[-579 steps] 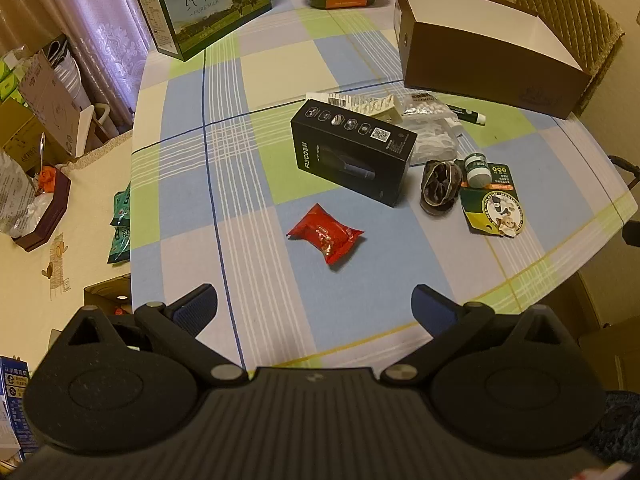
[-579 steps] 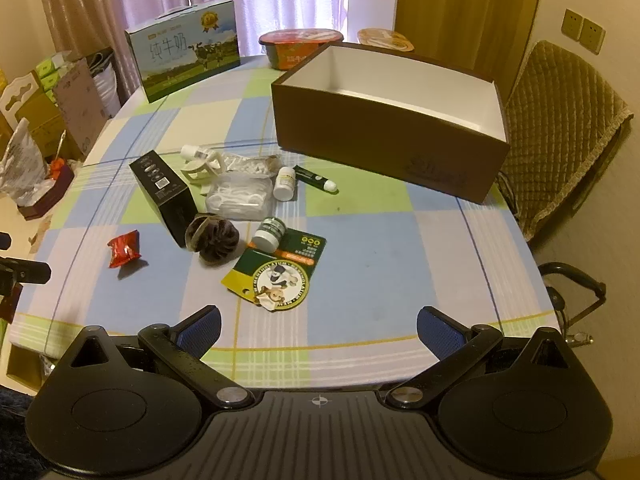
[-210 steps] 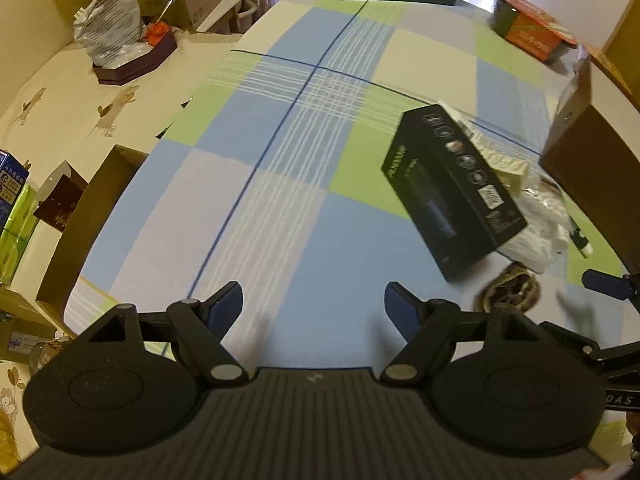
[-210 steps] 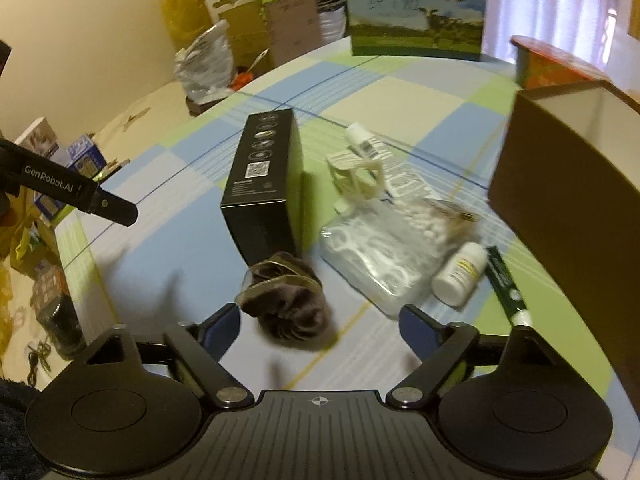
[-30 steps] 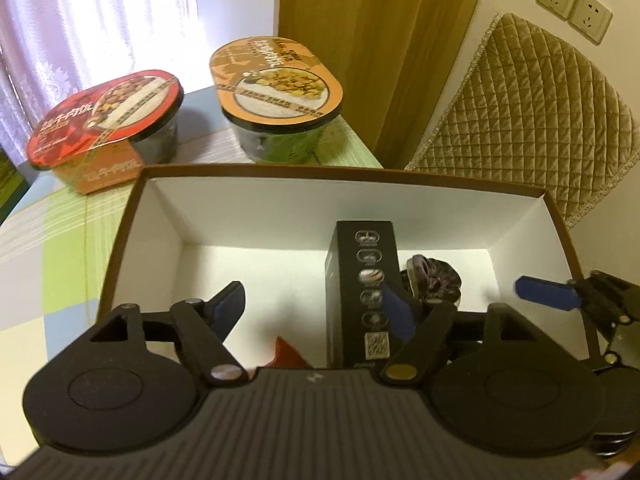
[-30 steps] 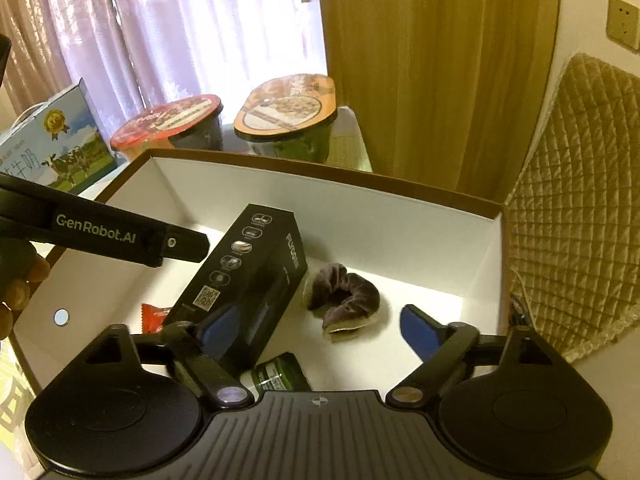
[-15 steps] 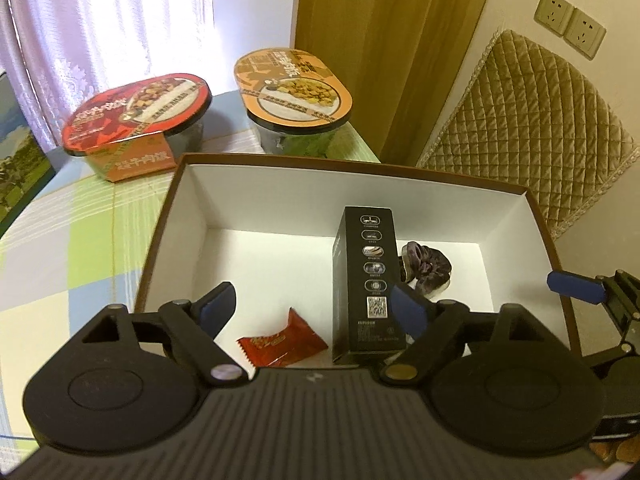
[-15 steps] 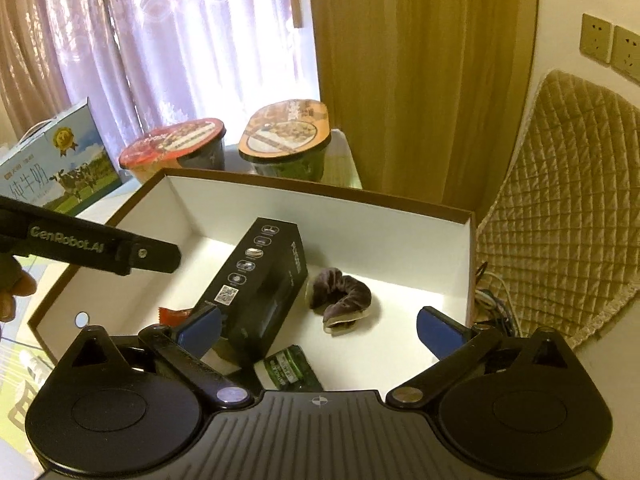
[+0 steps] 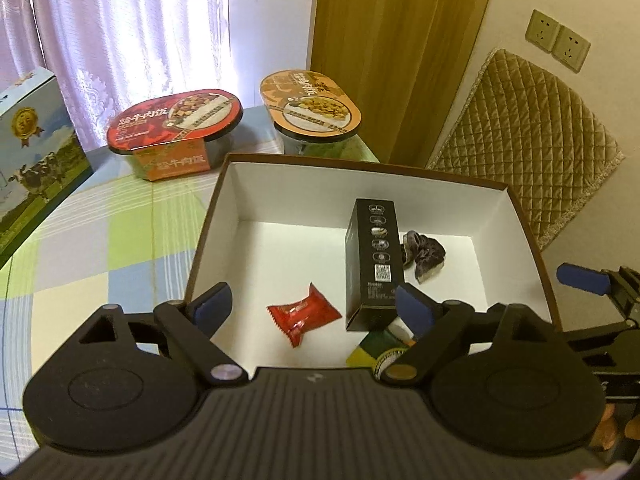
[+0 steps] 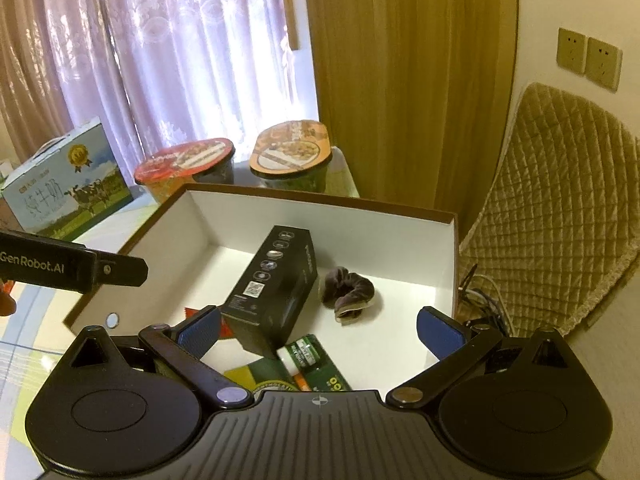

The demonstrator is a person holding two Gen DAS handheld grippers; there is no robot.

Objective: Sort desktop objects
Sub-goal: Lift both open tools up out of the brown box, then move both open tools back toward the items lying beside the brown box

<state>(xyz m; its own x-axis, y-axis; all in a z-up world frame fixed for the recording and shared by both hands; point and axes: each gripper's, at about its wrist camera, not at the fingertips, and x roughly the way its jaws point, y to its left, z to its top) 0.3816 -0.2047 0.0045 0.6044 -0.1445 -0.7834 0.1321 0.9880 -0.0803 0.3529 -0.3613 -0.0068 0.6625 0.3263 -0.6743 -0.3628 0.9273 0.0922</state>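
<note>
A brown cardboard box [image 9: 524, 232] with white inner walls sits open on the checked tablecloth [image 9: 92, 240], directly ahead of and below both grippers. Inside it, a long black product box [image 9: 374, 256] lies just ahead of the left gripper's [image 9: 312, 306] right finger. A red snack packet [image 9: 304, 314] rests on the box floor between that gripper's two fingers, lower down and untouched. A dark fabric scrunchie [image 9: 424, 254] lies just beyond and to the right of the black box. A green card with a small bottle [image 10: 300, 354] lies at the near end, partly hidden under the right gripper's [image 10: 320, 330] body.

The left gripper's jaws are spreading wider, with nothing pinched between them. The right gripper's jaws stand fully spread and hold nothing.

Beyond the box's far wall stand two sealed meal tubs, a red-lidded tub [image 9: 176, 124] to the left and an orange-lidded tub [image 9: 310, 106] beside it. A milk carton case [image 10: 68, 188] stands far left. A quilted chair back [image 9: 528, 132] rises to the right.
</note>
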